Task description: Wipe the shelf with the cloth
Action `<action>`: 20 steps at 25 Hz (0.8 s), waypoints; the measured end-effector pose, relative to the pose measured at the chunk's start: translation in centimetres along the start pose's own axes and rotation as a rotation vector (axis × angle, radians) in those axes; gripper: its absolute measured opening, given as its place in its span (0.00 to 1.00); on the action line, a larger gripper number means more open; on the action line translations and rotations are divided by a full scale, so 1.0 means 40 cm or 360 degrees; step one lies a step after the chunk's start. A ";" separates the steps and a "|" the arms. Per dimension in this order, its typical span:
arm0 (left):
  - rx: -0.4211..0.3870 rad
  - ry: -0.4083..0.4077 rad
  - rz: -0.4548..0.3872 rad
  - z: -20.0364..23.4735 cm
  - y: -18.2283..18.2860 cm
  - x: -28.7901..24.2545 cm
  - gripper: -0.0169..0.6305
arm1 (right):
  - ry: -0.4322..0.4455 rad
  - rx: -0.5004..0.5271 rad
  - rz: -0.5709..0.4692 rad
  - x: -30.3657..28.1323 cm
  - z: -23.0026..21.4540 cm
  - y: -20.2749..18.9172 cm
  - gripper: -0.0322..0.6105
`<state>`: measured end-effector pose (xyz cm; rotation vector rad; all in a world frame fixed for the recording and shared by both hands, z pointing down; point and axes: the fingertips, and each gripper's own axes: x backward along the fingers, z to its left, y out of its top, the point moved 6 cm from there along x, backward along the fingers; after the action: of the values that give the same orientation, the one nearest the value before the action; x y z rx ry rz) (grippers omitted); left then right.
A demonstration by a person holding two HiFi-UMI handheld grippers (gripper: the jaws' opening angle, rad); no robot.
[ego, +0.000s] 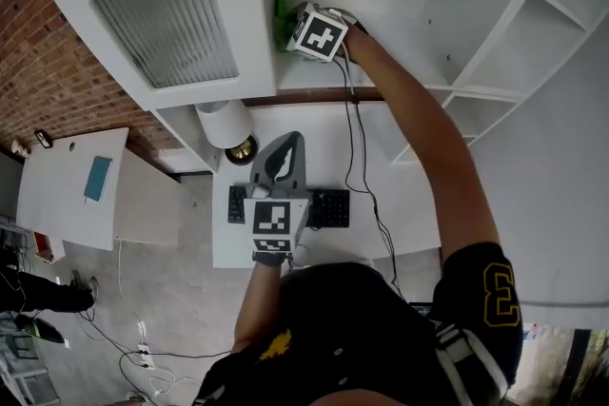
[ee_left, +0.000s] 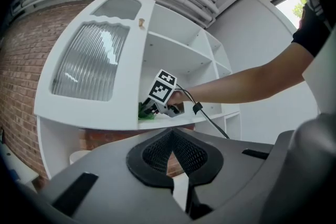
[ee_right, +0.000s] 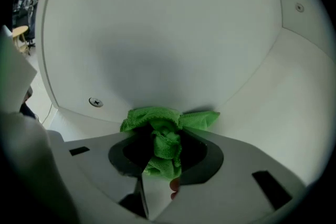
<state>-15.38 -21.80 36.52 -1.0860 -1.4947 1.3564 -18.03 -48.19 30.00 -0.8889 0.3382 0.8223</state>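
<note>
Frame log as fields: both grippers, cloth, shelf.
Right gripper: jaws shut on green cloth
Cloth position: on white shelf, at its left end, beside glass-panelled door
Left gripper: jaws together, empty, aimed up toward the shelf
Wiping: cloth at shelf surface; stroke direction cannot be told

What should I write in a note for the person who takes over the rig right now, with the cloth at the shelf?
Right gripper: jaws shut on the green cloth, which is pressed against the left end of the shelf, close to the glass door.
Left gripper: jaws shut, empty, held low in front of the cabinet.
Done: the cloth is gripped and at the shelf; how much is already wiped does not show.
Left: probably wipe along the shelf toward its right end.
</note>
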 end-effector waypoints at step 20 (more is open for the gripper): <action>-0.0002 0.0005 0.0084 0.034 -0.027 -0.048 0.04 | -0.0066 -0.0123 -0.0027 0.035 -0.041 -0.057 0.24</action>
<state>-16.21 -24.07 37.46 -1.1346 -1.4740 1.3898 -15.30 -49.61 29.45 -0.9443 0.2633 0.8416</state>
